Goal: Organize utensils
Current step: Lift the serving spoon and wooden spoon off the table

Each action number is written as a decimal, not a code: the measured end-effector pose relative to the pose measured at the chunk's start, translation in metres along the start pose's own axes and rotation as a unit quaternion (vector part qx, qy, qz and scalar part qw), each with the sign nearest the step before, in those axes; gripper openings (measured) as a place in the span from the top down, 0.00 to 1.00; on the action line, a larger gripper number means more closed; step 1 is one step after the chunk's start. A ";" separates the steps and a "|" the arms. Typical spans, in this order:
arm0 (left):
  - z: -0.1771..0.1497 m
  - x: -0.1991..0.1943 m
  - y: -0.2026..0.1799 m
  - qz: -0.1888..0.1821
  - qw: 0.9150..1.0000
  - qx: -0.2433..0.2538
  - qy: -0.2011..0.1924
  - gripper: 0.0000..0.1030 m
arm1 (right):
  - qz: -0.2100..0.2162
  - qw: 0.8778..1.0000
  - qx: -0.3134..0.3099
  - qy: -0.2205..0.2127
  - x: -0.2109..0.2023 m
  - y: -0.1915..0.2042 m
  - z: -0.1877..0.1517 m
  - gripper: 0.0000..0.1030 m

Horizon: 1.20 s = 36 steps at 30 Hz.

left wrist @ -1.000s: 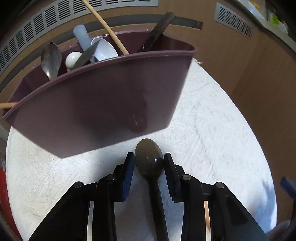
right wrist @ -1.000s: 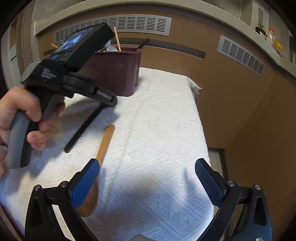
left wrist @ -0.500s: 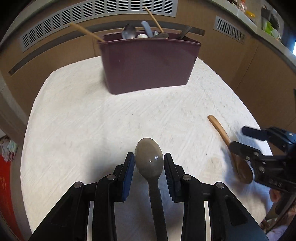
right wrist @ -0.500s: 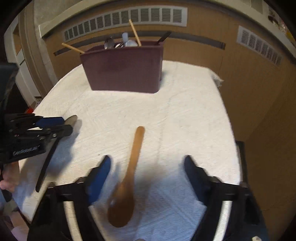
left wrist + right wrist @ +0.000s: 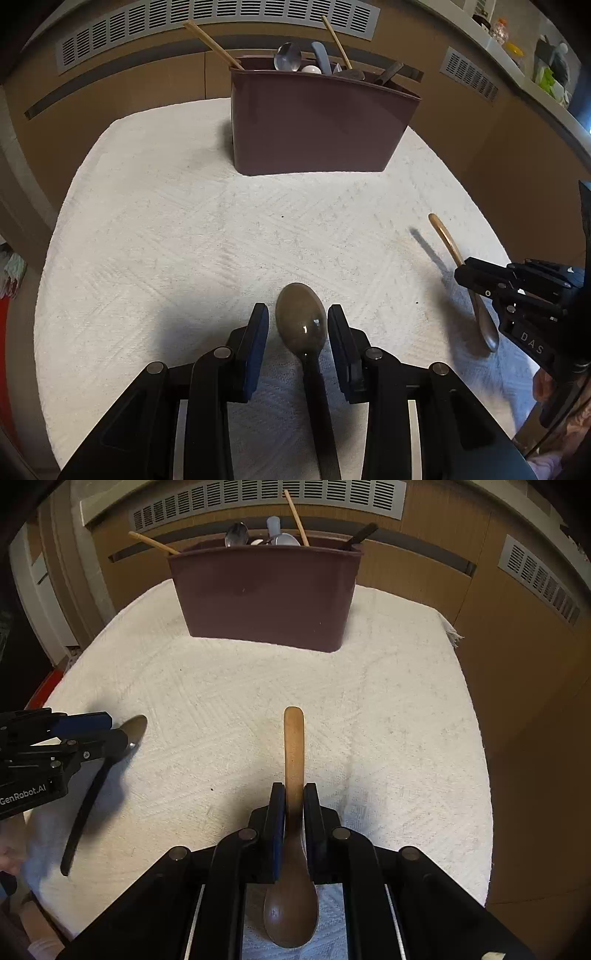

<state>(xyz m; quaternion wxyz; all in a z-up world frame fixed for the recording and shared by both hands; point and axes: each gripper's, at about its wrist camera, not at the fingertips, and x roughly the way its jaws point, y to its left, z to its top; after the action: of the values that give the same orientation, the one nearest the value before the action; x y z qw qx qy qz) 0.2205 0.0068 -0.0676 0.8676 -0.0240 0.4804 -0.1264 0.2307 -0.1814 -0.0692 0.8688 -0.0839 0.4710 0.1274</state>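
A maroon utensil bin (image 5: 314, 125) stands at the back of the white cloth, with spoons and chopsticks sticking out; it also shows in the right wrist view (image 5: 264, 598). A dark spoon (image 5: 301, 325) with a black handle lies between the fingers of my left gripper (image 5: 297, 321), its bowl pointing to the bin; the pads stand a little off it. My right gripper (image 5: 293, 801) is shut on the handle of a wooden spoon (image 5: 293, 753), whose bowl lies under the gripper. The left gripper and dark spoon (image 5: 133, 731) show at left in the right wrist view.
The white textured cloth (image 5: 388, 709) covers the table, ending at a fringe at the right rear. Brown cabinet fronts with vent grilles (image 5: 218, 22) stand behind. A red object (image 5: 5, 369) lies off the left edge.
The left gripper pulled back from the bin with the dark spoon still between its fingers. The right gripper swung over the wooden spoon and closed on its handle.
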 end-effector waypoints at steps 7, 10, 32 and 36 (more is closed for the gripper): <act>0.002 0.003 -0.007 0.008 0.999 0.013 0.041 0.64 | 0.018 0.999 0.017 -0.036 -0.019 -0.010 0.004 0.92; 0.004 0.014 -0.013 0.031 0.998 0.022 0.056 0.64 | 0.022 0.999 0.020 -0.043 -0.022 -0.012 0.003 0.92; -0.003 -0.047 -0.023 -0.025 0.995 0.036 -0.093 0.67 | 0.050 0.993 0.040 -0.100 -0.052 -0.020 0.004 0.92; 0.000 -0.057 -0.029 -0.029 0.993 0.040 -0.106 0.67 | 0.051 0.993 0.038 -0.105 -0.055 -0.017 0.005 0.92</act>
<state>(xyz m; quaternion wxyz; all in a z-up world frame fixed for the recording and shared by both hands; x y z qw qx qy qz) 0.1860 -0.0076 -0.0156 0.9097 -0.0159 0.3797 -0.1673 0.2107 -0.2046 -0.0197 0.9083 -0.0132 0.3857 0.1615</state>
